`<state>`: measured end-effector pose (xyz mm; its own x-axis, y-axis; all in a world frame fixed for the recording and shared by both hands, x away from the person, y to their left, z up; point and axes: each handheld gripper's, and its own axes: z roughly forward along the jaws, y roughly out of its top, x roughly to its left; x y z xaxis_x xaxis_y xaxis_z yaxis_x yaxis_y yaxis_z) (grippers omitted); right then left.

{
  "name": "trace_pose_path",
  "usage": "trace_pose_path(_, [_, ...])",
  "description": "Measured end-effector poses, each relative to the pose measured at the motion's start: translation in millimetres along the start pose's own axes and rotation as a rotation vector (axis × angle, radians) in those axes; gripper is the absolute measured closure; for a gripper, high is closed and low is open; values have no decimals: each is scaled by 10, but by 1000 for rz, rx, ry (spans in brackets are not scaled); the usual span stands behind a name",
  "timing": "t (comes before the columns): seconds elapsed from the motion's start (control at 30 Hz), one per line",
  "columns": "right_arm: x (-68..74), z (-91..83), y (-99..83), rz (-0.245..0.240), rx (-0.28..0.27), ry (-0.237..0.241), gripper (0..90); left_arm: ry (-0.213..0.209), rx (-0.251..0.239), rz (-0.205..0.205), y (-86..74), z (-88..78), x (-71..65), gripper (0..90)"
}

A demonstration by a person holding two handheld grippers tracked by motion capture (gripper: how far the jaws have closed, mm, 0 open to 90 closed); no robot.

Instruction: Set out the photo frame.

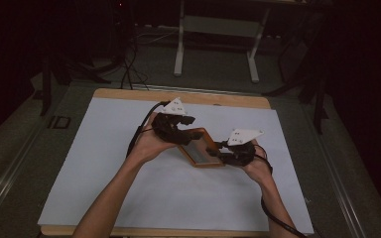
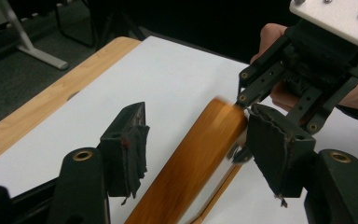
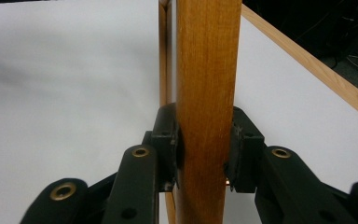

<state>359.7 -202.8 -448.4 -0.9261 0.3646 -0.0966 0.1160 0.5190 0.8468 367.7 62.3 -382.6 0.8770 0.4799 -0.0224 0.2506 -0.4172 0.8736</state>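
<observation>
- High view: a wooden frame [image 1: 202,147] lies near the middle of the worktop [image 1: 104,163], on its white sheet, set at a slant between the two hands.
- The left tongs [image 1: 182,128] sit at the frame's far-left end; the right tongs [image 1: 222,151] sit at its near-right edge, just beside the person's right hand [image 1: 258,166].
- A grey three-cornered plate tops each gripper, and a black cable trails back from each along the forearms.
- Left gripper view: the left tongs [image 2: 200,140] stand apart, one pad on each side of the frame [image 2: 191,158]; a gap shows beside the left pad, so nothing presses on the wood. The frame looks slightly blurred here.
- In that same view the right tongs [image 2: 256,105] meet the frame's far end, with the right hand behind them.
- Right gripper view: the right tongs [image 3: 203,149] are clamped on the frame [image 3: 207,70], both pads pressing its wooden edge from either side. The frame runs straight up the picture, edge-on, over the white sheet.
- The worktop's wooden rim [image 3: 317,70] shows at the right of that view.
</observation>
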Motion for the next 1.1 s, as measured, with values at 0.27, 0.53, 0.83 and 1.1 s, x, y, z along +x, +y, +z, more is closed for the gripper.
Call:
trace_pose_path(0.27, [-14, -48, -75, 13, -6, -6, 686, 2, -35, -44, -305, -67, 102, 359])
trace_pose_path(0.53, [-23, -83, -144, 35, -15, -12, 686, -7, -79, -108, -568, -24, 176, 246])
trace_pose_path(0.83, [-34, -112, -203, 50, -21, -21, 685, -33, -38, -109, -722, 279, 133, 289])
trace_pose_path(1.1, [-42, -146, -267, 63, -18, -32, 684, -18, -35, -116, -764, 450, 86, 404])
